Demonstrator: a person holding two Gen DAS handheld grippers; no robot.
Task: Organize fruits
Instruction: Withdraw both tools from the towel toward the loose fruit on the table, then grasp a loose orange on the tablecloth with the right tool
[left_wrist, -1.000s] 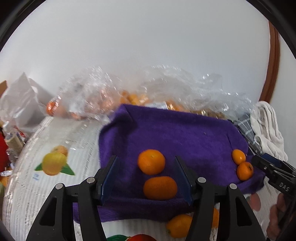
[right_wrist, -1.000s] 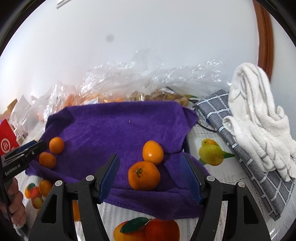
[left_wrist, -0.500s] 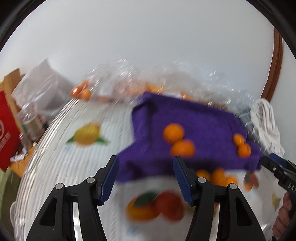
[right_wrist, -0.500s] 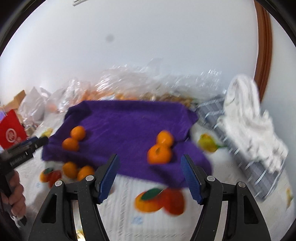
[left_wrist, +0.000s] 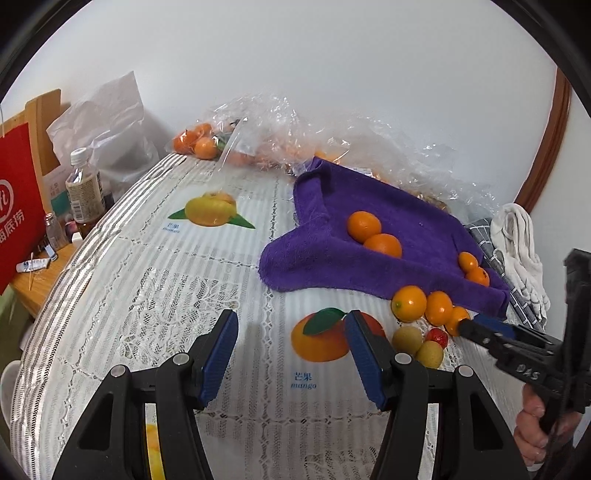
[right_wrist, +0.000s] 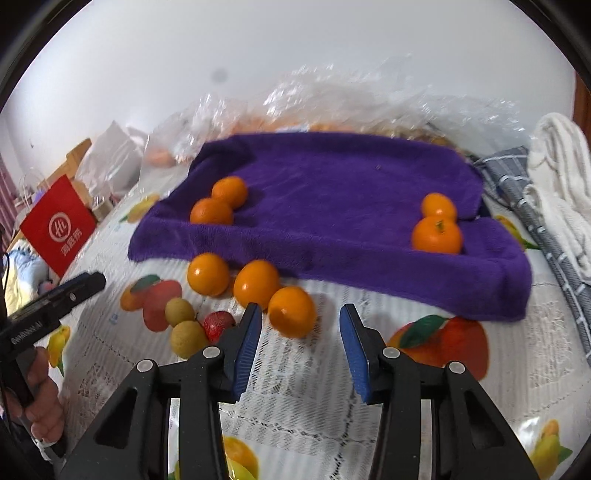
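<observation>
**Right wrist view: blue tongs closing by an orange**

Right wrist view shows the right gripper (right_wrist: 298, 341) tipped down at the table, its jaws closing with nothing squeezed yet — the nearest orange (right_wrist: 291, 311) sits just past the left pad. The left gripper (left_wrist: 291, 360) hangs open over bare tablecloth (left_wrist: 155, 280). The purple towel (right_wrist: 332, 206) holds four oranges — three more lie along its front edge.

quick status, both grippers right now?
Left gripper: open, empty, above the tablecloth.
Right gripper: jaws closing around the nearest orange, pads not yet pressing.
</observation>
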